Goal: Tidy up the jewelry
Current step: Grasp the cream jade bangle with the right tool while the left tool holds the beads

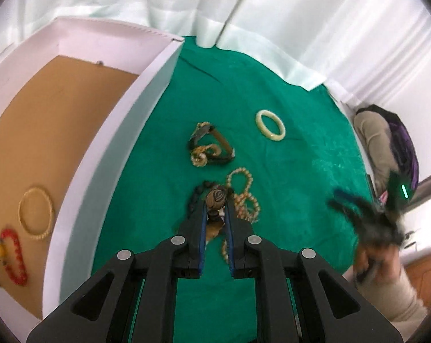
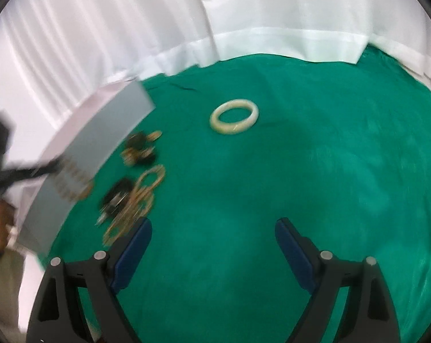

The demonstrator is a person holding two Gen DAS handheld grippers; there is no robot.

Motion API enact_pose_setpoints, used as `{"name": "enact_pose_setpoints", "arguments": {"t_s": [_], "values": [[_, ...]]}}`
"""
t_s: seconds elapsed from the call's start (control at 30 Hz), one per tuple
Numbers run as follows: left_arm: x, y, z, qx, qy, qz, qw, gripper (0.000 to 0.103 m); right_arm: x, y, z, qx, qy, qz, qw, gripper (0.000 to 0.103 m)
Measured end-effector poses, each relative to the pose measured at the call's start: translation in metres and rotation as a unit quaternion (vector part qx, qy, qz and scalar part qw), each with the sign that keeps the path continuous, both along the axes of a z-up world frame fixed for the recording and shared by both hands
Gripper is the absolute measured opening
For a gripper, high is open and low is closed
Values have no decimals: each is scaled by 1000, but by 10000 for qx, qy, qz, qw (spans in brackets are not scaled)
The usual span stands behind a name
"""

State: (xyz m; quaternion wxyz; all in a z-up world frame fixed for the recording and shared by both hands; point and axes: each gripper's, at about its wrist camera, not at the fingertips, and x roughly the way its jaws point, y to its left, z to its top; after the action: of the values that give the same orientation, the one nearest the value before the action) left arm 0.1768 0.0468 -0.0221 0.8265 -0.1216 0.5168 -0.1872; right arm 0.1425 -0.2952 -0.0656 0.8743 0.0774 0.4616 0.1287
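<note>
Box [image 1: 107,154] holding two bracelets, one cream bangle [image 2: 234,116]

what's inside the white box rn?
In the white box, on its tan floor: a gold bangle and a red beaded bracelet, lying apart. The near wall hides the floor strip behind it.

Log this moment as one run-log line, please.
left tongs: shut on carved brown bead bracelet | right tongs: open, empty | cream bangle: on green cloth

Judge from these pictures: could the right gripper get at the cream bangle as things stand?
Probably yes. The right gripper is open and empty, and only bare green cloth lies between it and the cream bangle.
</note>
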Motion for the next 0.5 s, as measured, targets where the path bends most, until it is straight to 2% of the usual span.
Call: {"name": "enact_pose_setpoints", "arguments": {"t_s": [0.03,0.1,0.13,0.23,0.3,0.37,0.43,0.5], "values": [[-3,2,-1,-15,-1,29,10000,10,22,5,-2,-2,105,19,9999,70],[-11,8,-5,20,-23,108,9999,10,52,15,-6,229,404,266,9986,51],[-14,10,-6,35,-33,147,9999,10,66,19,-8,314,542,307,9976,48],[-23,17,-10,-51,-9,215,9998,10,112,14,-8,36,557,-37,9984,48],[-26,18,-13,-83,3,225,9997,10,140,12,-11,-171,653,-66,9977,48],[-29,18,-15,-100,-7,232,9997,10,159,24,-18,-318,783,233,9961,48],[-28,19,-17,-134,3,235,9996,10,166,43,-22,-457,710,576,9948,48],[-30,20,-18,-158,15,235,9996,10,172,67,-27,-965,522,874,9901,48]]}}
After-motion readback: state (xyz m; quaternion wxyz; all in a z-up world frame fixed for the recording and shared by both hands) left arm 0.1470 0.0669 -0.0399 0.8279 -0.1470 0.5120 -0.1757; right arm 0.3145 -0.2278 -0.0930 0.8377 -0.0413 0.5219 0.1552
